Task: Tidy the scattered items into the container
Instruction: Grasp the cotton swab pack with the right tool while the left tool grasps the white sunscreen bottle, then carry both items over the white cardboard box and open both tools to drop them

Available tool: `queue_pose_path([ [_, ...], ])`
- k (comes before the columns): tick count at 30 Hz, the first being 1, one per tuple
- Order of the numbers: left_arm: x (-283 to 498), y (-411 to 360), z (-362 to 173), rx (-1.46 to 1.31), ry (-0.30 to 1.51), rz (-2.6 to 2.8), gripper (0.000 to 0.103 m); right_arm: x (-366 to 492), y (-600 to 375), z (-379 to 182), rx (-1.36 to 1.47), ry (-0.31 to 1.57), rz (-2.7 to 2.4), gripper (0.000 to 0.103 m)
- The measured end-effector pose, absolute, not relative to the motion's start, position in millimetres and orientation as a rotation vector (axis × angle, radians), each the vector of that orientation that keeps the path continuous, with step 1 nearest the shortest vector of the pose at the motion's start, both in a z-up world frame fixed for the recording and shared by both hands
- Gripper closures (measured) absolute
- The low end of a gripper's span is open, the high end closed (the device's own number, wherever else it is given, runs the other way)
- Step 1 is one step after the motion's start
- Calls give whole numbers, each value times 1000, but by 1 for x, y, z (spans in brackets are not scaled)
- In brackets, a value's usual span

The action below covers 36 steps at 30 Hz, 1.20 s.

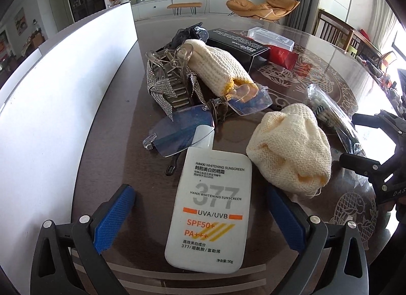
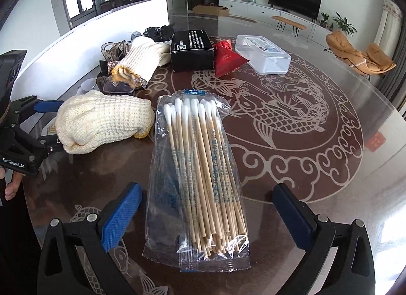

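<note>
My left gripper [image 1: 200, 208] is open, its blue pads either side of a white sunscreen tube [image 1: 208, 208] lying flat on the table. Beyond it lie clip-on lenses [image 1: 182, 132], a cream knitted glove [image 1: 289, 150], a second glove [image 1: 218, 64] and a rhinestone hair clip [image 1: 165, 84]. My right gripper [image 2: 205, 211] is open, straddling a clear bag of cotton swabs [image 2: 200, 175]. The white container wall [image 1: 66, 87] stands at the left; in the right wrist view it [image 2: 101, 31] is at the back left.
A black box [image 2: 191, 50], a red pouch [image 2: 227, 57] and a clear plastic case [image 2: 262, 51] sit further back on the round glass-topped table [image 2: 317, 142]. The other gripper [image 2: 22, 132] shows at the left edge of the right wrist view.
</note>
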<state>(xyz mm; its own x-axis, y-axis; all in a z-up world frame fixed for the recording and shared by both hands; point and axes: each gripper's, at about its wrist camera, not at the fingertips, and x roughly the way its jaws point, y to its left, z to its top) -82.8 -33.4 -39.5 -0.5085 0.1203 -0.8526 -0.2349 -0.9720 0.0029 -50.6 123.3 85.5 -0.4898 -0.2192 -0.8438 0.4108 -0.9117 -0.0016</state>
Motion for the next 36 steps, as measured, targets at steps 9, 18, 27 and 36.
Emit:
queue_pose_path([
  [9,-62,-31,-21,-1454,176,2489,52,-57,122,104,1331,312,-2385,73],
  [18,-13,-32,-7,-1379,-46,2514,52,1,173,134,1296,-3,-2469,73],
  [27,-26,-58,43,-1269,-195,2555,52,6,130,155,1234,-23,-2379,73],
  [36,-53,-208,116,-1245,-189,2819,52,-45,-37,229,994,36,-2188,73],
])
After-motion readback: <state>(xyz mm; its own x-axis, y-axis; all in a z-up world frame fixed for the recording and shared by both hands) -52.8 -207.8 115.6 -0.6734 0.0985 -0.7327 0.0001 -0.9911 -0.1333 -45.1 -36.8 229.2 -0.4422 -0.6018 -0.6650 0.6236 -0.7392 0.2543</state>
